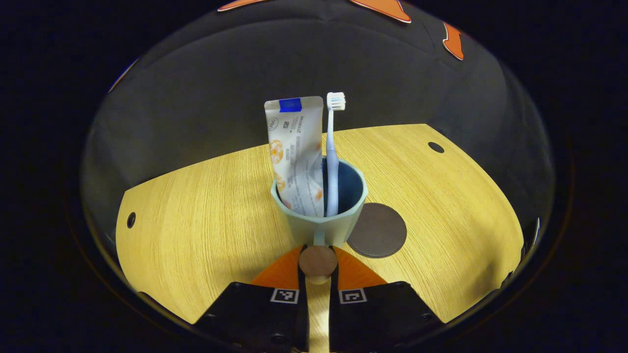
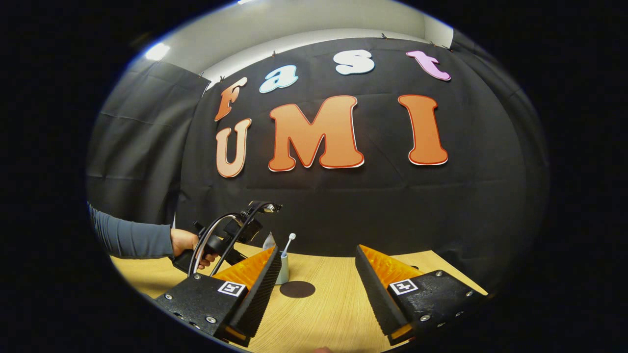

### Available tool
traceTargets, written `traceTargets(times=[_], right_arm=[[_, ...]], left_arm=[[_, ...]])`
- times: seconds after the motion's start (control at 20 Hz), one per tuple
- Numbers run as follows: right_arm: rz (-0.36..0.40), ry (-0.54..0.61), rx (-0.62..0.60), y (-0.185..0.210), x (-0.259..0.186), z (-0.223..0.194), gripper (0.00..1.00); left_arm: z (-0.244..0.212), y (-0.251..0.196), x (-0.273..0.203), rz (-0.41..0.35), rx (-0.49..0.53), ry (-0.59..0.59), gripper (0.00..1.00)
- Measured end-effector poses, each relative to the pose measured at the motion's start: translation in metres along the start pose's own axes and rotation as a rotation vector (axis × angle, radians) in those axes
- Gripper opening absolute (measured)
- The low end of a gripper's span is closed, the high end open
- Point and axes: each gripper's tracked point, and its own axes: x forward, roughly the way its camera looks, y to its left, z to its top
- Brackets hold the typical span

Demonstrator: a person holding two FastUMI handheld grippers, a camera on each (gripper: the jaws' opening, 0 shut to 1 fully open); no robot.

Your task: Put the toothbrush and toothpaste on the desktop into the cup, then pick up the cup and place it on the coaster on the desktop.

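Note:
A pale blue-green cup (image 1: 321,223) holds the upright toothpaste tube (image 1: 297,152) and a light blue toothbrush (image 1: 332,162), bristles up. My left gripper (image 1: 318,264) is shut on the cup's round wooden handle knob (image 1: 318,260). The dark round coaster (image 1: 379,230) lies on the wooden desktop (image 1: 206,215) just right of the cup, its edge hidden behind the cup. In the right gripper view my right gripper (image 2: 319,289) stands open and empty above the desktop; the cup (image 2: 283,274), toothbrush (image 2: 289,242) and coaster (image 2: 297,289) lie farther off, the cup left of the coaster.
A hand (image 2: 184,242) in a grey sleeve holds the left gripper (image 2: 230,235) at the left. The desktop has small dark holes (image 1: 435,147) near its corners. Black cloth walls the booth behind the table.

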Motion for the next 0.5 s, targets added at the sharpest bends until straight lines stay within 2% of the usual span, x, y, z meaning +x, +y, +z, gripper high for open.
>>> traceTargets(times=[0.4, 0.5], right_arm=[[-0.003, -0.007, 0.007, -0.001, 0.000, 0.002, 0.91], [0.003, -0.003, 0.006, 0.002, 0.000, 0.001, 0.91]], left_arm=[[0.013, 0.002, -0.008, 0.005, -0.029, -0.063, 0.15], [0.010, 0.002, -0.007, -0.006, -0.030, -0.047, 0.15]])
